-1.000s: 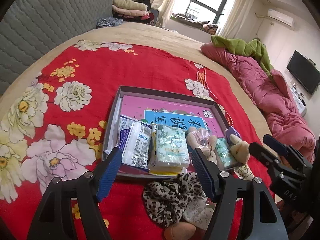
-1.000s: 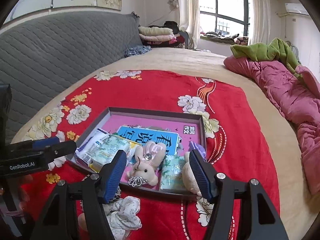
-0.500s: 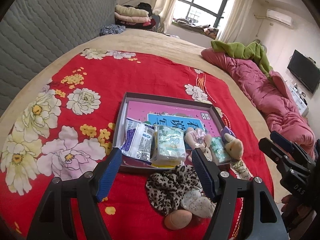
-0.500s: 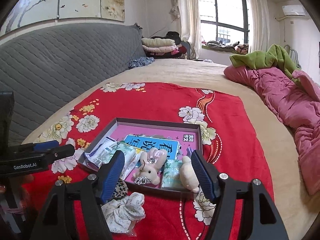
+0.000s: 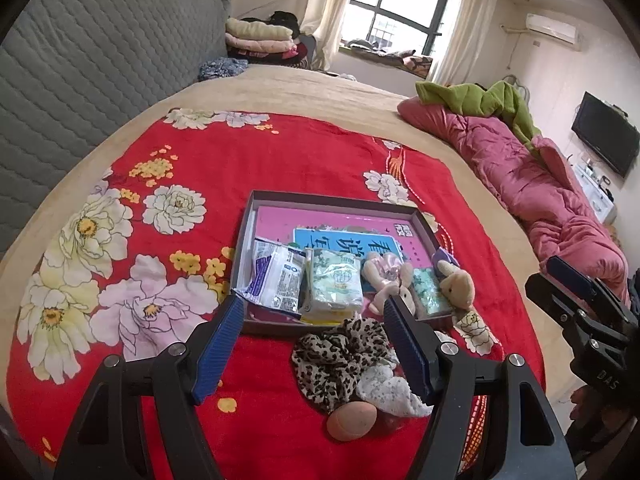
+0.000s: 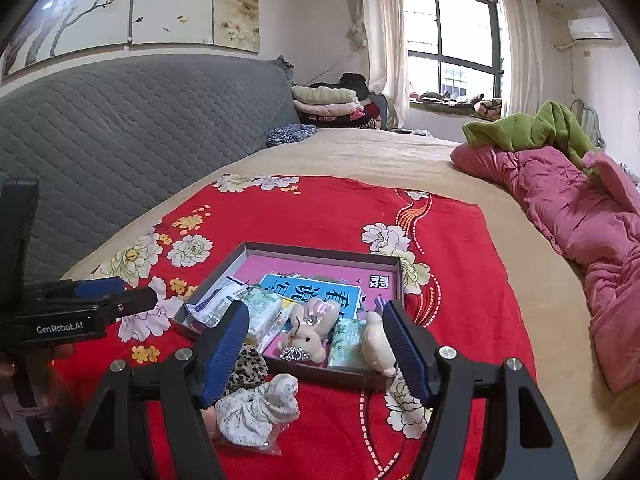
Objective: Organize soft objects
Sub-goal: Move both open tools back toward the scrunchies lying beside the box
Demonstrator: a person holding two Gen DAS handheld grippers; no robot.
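We hold both grippers above a red floral blanket [image 5: 280, 160] on a bed, each with its jaws wide apart and nothing between them: the left gripper [image 5: 314, 344] hangs over the near edge of a shallow grey tray [image 5: 336, 200], the right gripper [image 6: 314, 350] just beside it to our right. Inside the tray, on a pink sheet with a blue card, lie a white packet [image 5: 276, 276] at the left, a green tissue pack [image 5: 334, 280] next to it, a pink plush rabbit [image 6: 310, 328] in the middle, a small teal pack [image 6: 348, 342] and a tan plush [image 5: 456, 286] leaning on the right corner. Outside the tray, just in front of its near wall, we see a leopard-print scrunchie [image 5: 336, 356] touching a white floral scrunchie [image 6: 258, 410], with a brown ball [image 5: 352, 420] tucked against them. A pink quilt [image 6: 580, 216] and a green garment [image 6: 532, 128] are heaped along the far right side of the bed, well apart from the tray, and a grey quilted headboard [image 6: 120, 120] runs along the left
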